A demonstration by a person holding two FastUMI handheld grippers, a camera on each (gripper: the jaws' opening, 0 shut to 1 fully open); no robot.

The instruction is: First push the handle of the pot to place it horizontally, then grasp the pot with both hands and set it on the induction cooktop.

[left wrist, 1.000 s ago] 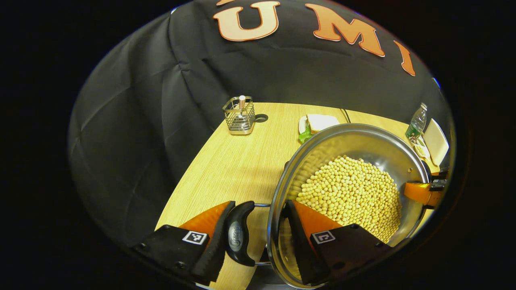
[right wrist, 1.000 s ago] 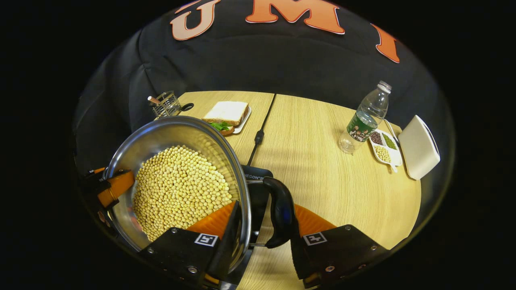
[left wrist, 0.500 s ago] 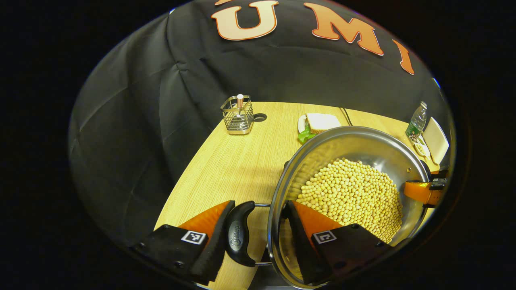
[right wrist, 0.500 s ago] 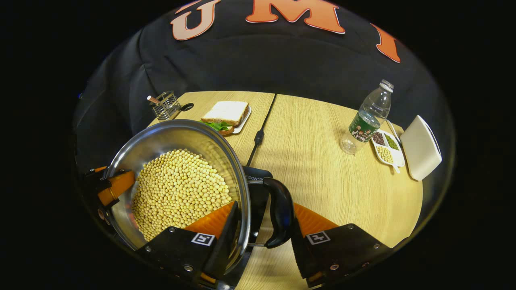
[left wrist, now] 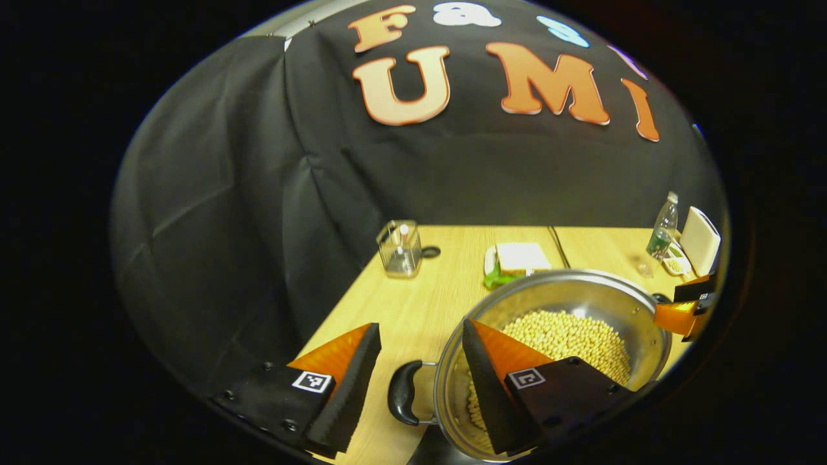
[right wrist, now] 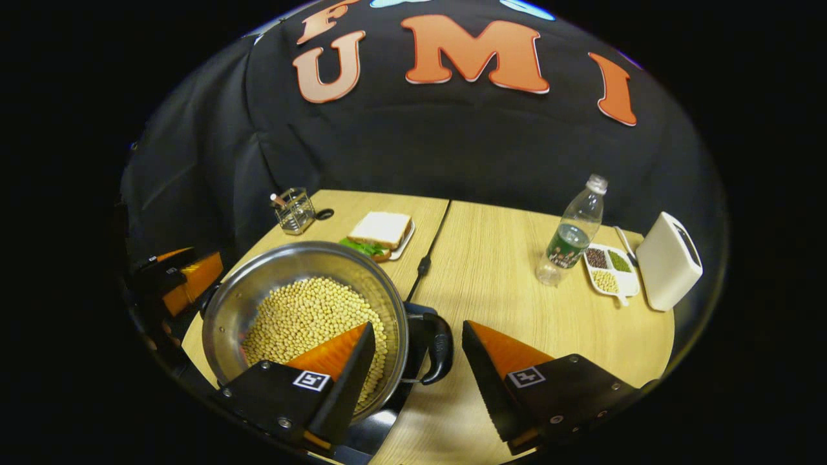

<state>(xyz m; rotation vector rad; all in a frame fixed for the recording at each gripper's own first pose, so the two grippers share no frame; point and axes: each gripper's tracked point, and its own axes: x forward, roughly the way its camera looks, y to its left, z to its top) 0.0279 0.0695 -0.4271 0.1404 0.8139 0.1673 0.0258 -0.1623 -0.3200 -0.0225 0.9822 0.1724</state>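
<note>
A pale wood bench [right wrist: 517, 258] is seen before a black cloth wall. Nearest, the left hand-held gripper [left wrist: 420, 378] and right hand-held gripper [right wrist: 417, 368] are both spread wide, clear of the handles. The pot [right wrist: 303, 284] of beans appears to be set on the dark induction cooktop [right wrist: 375, 429], though little of that is visible. A withdrawing finger could catch a handle and shift the pot. Farther off, a sandwich [right wrist: 381, 229], a bottle [right wrist: 572, 236] and a wire holder [right wrist: 294, 210] are seen
</note>
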